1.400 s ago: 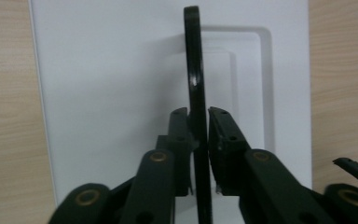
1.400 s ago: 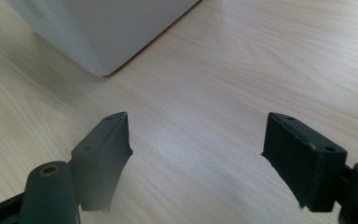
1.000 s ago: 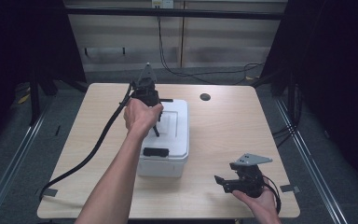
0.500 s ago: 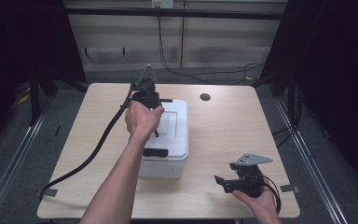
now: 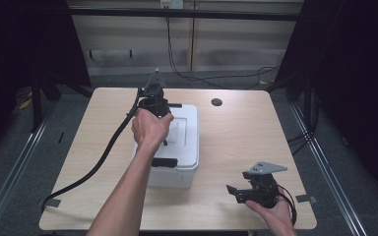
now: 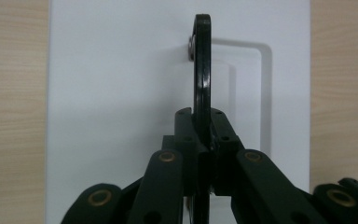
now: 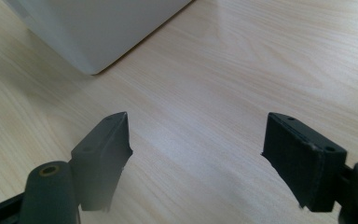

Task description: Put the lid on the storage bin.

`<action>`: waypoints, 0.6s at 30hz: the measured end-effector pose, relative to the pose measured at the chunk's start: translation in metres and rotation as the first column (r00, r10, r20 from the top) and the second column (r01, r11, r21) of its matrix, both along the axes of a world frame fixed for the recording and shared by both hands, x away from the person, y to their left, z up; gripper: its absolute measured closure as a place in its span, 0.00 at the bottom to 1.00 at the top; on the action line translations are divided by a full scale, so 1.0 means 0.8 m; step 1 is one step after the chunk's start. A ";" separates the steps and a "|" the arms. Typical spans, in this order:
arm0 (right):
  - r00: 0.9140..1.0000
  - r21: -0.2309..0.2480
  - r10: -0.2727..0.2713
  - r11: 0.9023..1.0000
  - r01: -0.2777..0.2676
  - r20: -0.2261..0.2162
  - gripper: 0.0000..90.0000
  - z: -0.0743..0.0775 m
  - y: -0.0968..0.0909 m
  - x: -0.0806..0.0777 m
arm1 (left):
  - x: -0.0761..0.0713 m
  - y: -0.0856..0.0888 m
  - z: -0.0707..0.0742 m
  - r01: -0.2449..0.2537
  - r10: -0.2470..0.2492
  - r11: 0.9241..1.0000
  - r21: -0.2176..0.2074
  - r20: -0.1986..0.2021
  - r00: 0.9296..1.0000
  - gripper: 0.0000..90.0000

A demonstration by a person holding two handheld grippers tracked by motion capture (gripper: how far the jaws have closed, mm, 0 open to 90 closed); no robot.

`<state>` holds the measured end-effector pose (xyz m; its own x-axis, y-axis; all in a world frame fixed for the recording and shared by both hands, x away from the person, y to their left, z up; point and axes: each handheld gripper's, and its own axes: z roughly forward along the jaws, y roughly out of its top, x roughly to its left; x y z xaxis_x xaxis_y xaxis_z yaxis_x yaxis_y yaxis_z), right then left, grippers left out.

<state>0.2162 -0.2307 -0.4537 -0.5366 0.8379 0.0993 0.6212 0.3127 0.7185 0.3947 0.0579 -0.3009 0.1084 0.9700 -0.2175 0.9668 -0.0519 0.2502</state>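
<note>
Handle (image 6: 202,79), black, rigid, of white lidded box (image 5: 183,147): is pinched by left gripper (image 6: 204,149); right gripper (image 7: 198,161) is held spread.

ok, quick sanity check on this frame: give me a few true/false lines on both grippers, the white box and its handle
1. The left gripper is shut on the black handle of the white box. True.
2. The right gripper holds the box by a corner. False: its jaws stand wide apart with nothing between them, and the box corner lies beyond them.
3. The handle lies flat in the lid's recess. False: in the left gripper view it stands up out of the recess, pinched between the jaws.
4. The right gripper is near the table's front right corner, apart from the box. True.
5. The box's lid is off. False: the lid sits on the box.
</note>
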 end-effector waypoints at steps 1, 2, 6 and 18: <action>1.000 0.001 -0.003 1.000 0.003 -0.003 0.25 0.000 0.000 0.000 | 0.000 -0.001 -0.002 -0.004 0.003 1.000 -0.003 -0.003 1.000 0.94; 1.000 0.001 -0.002 1.000 0.002 -0.002 0.25 0.000 0.000 0.000 | -0.001 0.000 -0.003 -0.013 0.013 1.000 -0.001 -0.015 1.000 0.94; 1.000 0.000 -0.002 1.000 0.002 -0.003 0.25 0.000 0.000 0.000 | -0.002 -0.004 -0.010 -0.003 0.003 1.000 0.019 -0.010 1.000 0.94; 1.000 0.000 0.006 1.000 -0.006 0.004 0.25 0.000 0.000 0.000 | 0.013 0.009 -0.022 0.014 -0.015 1.000 -0.022 -0.033 0.999 0.86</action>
